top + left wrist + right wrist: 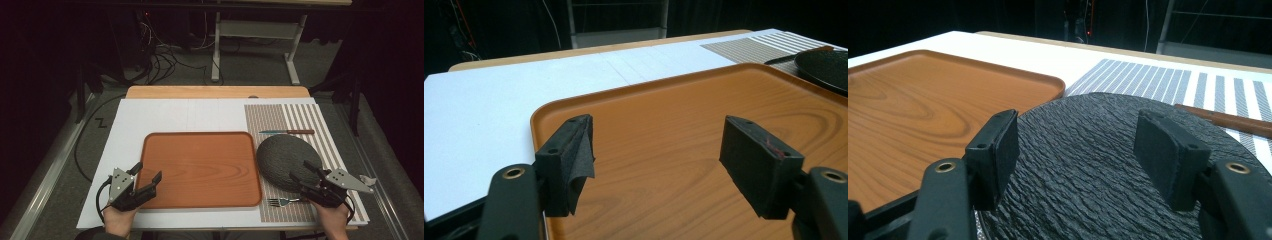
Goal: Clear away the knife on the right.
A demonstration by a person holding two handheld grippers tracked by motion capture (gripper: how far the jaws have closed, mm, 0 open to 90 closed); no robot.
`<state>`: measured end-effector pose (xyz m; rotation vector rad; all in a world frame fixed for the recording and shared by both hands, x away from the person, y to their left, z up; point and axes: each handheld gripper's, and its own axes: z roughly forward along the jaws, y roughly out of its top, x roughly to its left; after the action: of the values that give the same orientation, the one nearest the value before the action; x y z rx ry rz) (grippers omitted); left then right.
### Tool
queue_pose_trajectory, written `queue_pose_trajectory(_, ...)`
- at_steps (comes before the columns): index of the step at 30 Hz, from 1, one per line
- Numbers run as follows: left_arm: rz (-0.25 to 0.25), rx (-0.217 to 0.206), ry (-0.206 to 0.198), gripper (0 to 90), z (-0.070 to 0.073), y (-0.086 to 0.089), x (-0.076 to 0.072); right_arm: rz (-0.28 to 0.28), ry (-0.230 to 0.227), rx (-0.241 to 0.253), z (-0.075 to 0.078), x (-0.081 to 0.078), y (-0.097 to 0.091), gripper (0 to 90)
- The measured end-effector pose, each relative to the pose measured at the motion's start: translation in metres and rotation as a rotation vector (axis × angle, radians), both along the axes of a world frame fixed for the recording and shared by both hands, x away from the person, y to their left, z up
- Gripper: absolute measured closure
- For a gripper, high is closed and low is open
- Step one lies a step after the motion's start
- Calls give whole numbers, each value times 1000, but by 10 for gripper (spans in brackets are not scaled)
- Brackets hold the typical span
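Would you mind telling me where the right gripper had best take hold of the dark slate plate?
Probably its near rim: the slate plate lies flat on the striped mat, and the open right gripper already hangs over that edge. Come in low from the person's side, one finger over and one under.

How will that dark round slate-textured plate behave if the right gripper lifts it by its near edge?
The dark round slate-textured plate looks stiff and probably heavy. Its rough surface should resist slipping. Held by one edge in the open right gripper, it may tilt.
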<state>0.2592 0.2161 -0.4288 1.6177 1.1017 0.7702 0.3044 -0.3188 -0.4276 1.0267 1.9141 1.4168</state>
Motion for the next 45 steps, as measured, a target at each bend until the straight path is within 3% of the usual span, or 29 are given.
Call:
queue_pose_trajectory(17, 2, -2, 3, 298, 0, 0, 0, 13, 9, -14, 7, 10, 1, 357)
queue_pose_trajectory(34, -8, -9, 9, 293, -1, 0, 1, 11, 38, -44, 14, 33, 3, 359)
queue_pose_trajectory(45, -9, -7, 14, 292, -1, 0, 2, 3, 19, -48, 19, 42, 4, 358)
